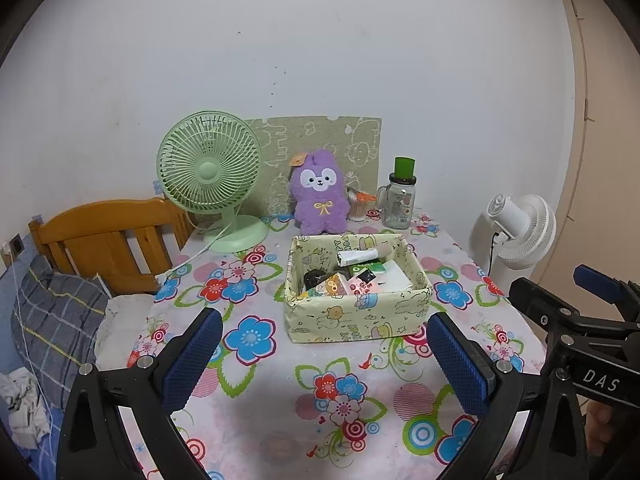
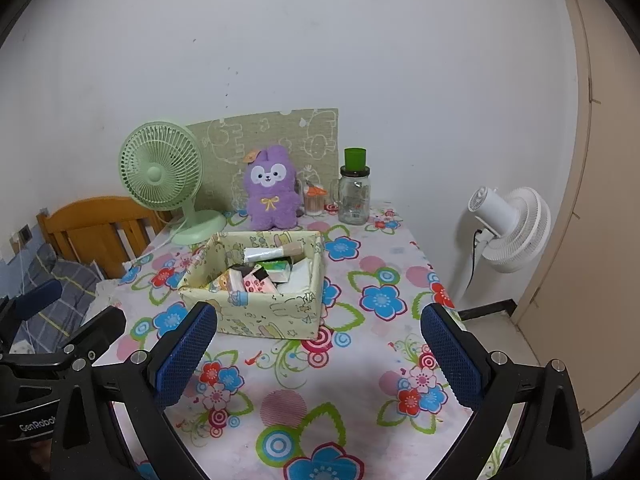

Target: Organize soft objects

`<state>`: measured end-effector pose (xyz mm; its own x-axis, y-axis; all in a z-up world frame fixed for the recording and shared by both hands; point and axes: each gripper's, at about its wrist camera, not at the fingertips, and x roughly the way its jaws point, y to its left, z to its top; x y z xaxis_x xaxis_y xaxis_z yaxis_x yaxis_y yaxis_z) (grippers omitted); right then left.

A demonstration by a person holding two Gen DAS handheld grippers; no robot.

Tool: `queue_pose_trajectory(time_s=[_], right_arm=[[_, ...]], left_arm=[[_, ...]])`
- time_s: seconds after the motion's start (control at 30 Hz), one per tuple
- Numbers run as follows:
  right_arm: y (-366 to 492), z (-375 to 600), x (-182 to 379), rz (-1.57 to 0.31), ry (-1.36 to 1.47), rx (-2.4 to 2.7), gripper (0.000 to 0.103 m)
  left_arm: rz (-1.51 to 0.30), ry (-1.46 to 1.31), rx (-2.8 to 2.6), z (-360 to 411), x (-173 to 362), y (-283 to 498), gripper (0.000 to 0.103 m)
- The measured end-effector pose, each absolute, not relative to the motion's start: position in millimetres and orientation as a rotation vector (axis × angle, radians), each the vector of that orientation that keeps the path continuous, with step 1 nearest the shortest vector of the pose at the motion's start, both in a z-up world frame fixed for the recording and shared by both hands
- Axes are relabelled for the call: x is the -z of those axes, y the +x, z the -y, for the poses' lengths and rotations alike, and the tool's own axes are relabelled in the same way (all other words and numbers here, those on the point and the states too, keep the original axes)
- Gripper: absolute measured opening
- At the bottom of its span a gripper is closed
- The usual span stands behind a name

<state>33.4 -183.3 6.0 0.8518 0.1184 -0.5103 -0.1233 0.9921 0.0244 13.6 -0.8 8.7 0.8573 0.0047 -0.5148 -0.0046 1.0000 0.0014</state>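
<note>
Left hand-held gripper point(image 1: 324, 360): black plastic frame, two blue mesh-textured pads point(image 1: 192, 356), silver round screws at the joints. Right hand-held gripper point(image 2: 318, 356): same build, blue pads point(image 2: 184, 350), silver screws. White "DAS" and "GenRobot" lettering on the black bodies.

From my seat both wrist views are evenly lit, soft indoor light from above, slightly cool, no harsh glare anywhere. The white wall point(image 1: 320, 40) reads as a flat grey-white and dims toward the corners, where the fisheye ring cuts in black. Shadows are faint: I see a soft grey patch on the floral surface point(image 1: 280, 400) near its front edge between my left tool point(image 1: 324, 356) pads, and a similar one under the right tool point(image 2: 320, 354). Straight lines bow hard at the edges; the door frame point(image 2: 580, 160) curves. Focus is sharp centrally, a little soft and noisy at the rims.
</note>
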Motion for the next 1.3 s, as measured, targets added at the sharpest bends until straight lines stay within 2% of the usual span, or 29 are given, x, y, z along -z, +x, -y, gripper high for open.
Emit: queue_pose_trajectory(time_s=[1.3], right_arm=[[35.9,176.5,-2.9,-0.54,-0.024,-0.136,0.103]], left_arm=[[-0.551,-0.018,0.001,-2.8,-5.7,16.8,0.103]])
